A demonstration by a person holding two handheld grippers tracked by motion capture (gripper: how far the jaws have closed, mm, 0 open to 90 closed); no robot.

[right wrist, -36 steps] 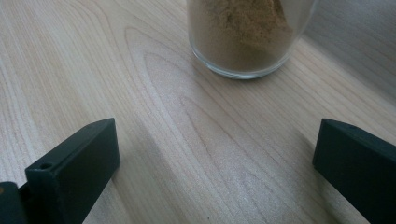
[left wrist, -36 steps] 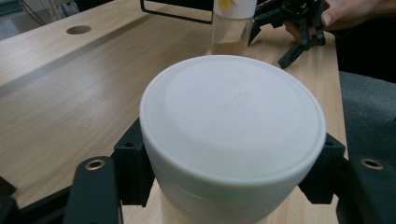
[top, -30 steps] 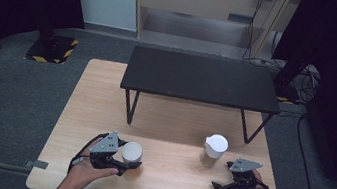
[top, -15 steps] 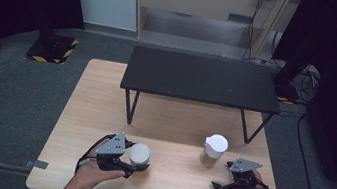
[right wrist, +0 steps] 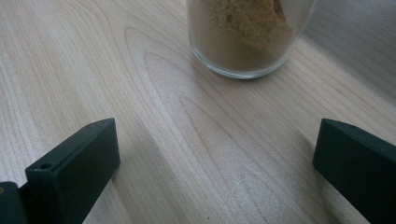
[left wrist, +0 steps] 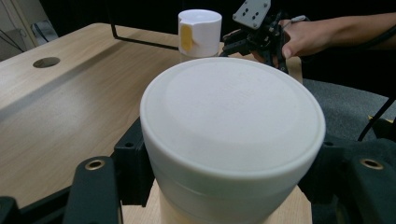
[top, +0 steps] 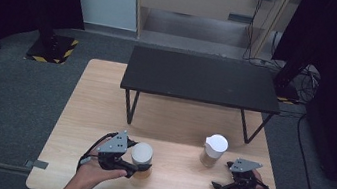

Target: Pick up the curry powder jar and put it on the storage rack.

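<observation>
A jar with a flat white lid (top: 142, 153) stands near the front left of the wooden table (top: 95, 98), and my left gripper (top: 134, 169) is shut on its body. In the left gripper view the lid (left wrist: 232, 121) looms close between the black jaws. A second jar of brown powder with a white spouted cap (top: 212, 150) stands to the right, also seen as the capped jar (left wrist: 200, 33). My right gripper (top: 219, 187) rests low just right of that jar, open. Its jaws stand wide apart around bare wood (right wrist: 210, 158), with the powder jar's base (right wrist: 245, 39) ahead.
A low black bench (top: 201, 78) stands across the back half of the wooden table, its thin legs (top: 129, 106) reaching toward the jars. A round hole (left wrist: 46, 61) is cut in the tabletop. Cables (top: 301, 139) trail on the grey floor at the right.
My left gripper has slid the white-lidded jar a little to the right and nearer the front edge. The right gripper and the powder jar have stayed put.
</observation>
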